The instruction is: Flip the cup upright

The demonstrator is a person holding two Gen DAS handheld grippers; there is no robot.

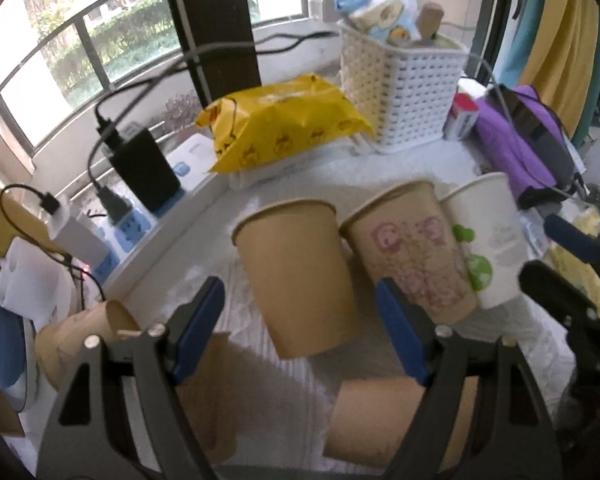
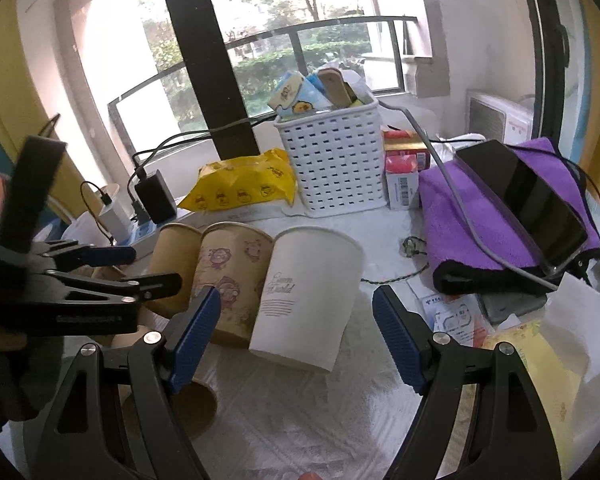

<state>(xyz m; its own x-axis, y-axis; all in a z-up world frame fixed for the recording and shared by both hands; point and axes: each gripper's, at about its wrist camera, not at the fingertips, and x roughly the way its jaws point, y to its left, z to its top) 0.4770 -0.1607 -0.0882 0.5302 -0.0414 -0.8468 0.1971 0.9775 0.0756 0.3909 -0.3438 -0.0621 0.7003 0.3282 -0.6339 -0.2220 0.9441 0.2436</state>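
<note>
Three cups stand in a row, mouths up, in the middle of the table: plain brown cup, pink-print cup, white cup. Other brown cups lie on their sides by the near left edge; one of those looks next, so squeeze softly. The left gripper is wide open, the plain brown cup just ahead between its fingers. The right gripper is wide open too, the white cup just ahead

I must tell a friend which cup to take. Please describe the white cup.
In front of the white basket three cups stand in a row. The white cup is at the right end, beside the purple towel; only it is white, with grey script.
</note>
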